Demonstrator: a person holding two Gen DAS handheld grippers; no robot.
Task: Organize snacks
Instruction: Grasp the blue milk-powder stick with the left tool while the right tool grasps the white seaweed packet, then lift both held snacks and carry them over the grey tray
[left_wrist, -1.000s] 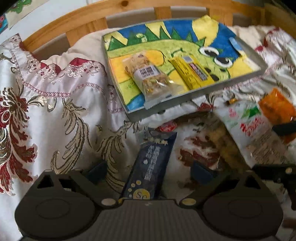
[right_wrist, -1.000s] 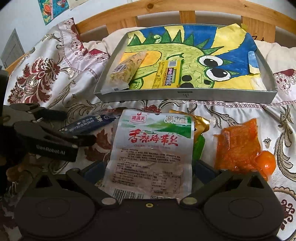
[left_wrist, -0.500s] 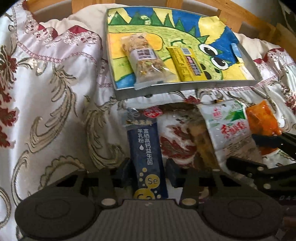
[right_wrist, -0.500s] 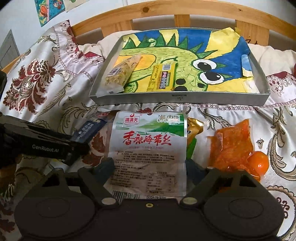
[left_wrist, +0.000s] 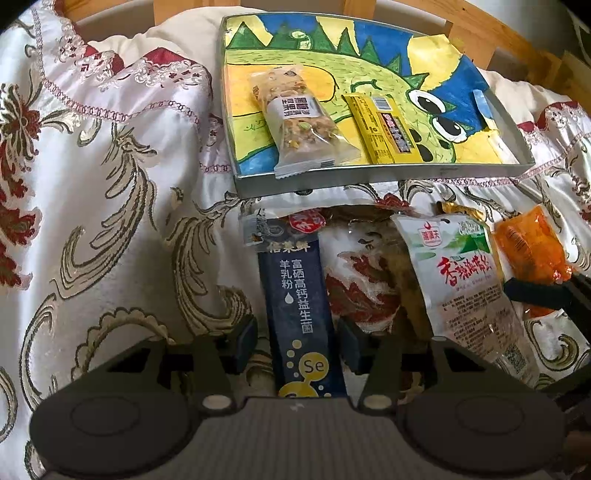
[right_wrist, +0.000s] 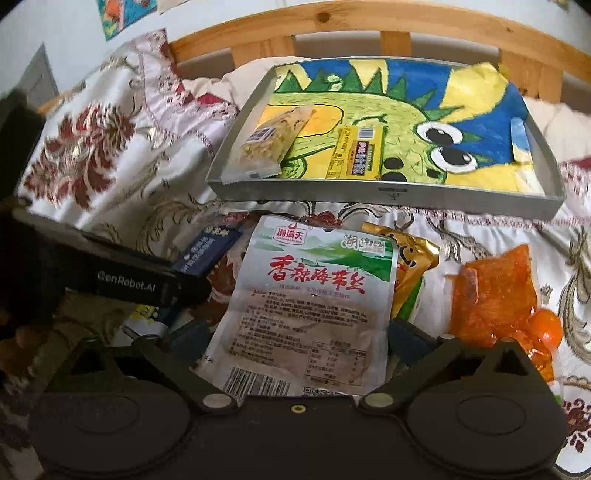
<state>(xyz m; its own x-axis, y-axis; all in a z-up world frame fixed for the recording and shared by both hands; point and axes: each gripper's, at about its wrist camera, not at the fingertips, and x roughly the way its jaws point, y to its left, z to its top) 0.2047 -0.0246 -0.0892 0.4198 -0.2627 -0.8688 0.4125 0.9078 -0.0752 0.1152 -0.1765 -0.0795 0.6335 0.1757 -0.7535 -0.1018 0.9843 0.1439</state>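
Note:
My left gripper (left_wrist: 298, 341) points down at a dark blue stick packet (left_wrist: 295, 295) lying on the bedspread. Its jaws are opening, with the packet between the pads and a small gap on each side. My right gripper (right_wrist: 299, 339) straddles a white and green seaweed packet (right_wrist: 317, 295). Those jaws are opening wide and the pads stand at the packet's edges without squeezing it. Beyond both sits a grey tray (right_wrist: 388, 192) lined with a dinosaur drawing. It holds a clear granola bar (left_wrist: 299, 122) and a yellow bar (left_wrist: 384, 131).
An orange packet (right_wrist: 495, 291) and a gold and green packet (right_wrist: 413, 266) lie right of the seaweed packet. The two grippers work side by side, a finger (right_wrist: 140, 282) of the left one showing close by in the right wrist view. A wooden bed rail (right_wrist: 369, 22) runs behind the tray.
The left jaws came in from wide apart to flank the blue packet, then eased out slightly, and the wrist rolled. The right jaws narrowed toward the seaweed packet, then spread wide again.

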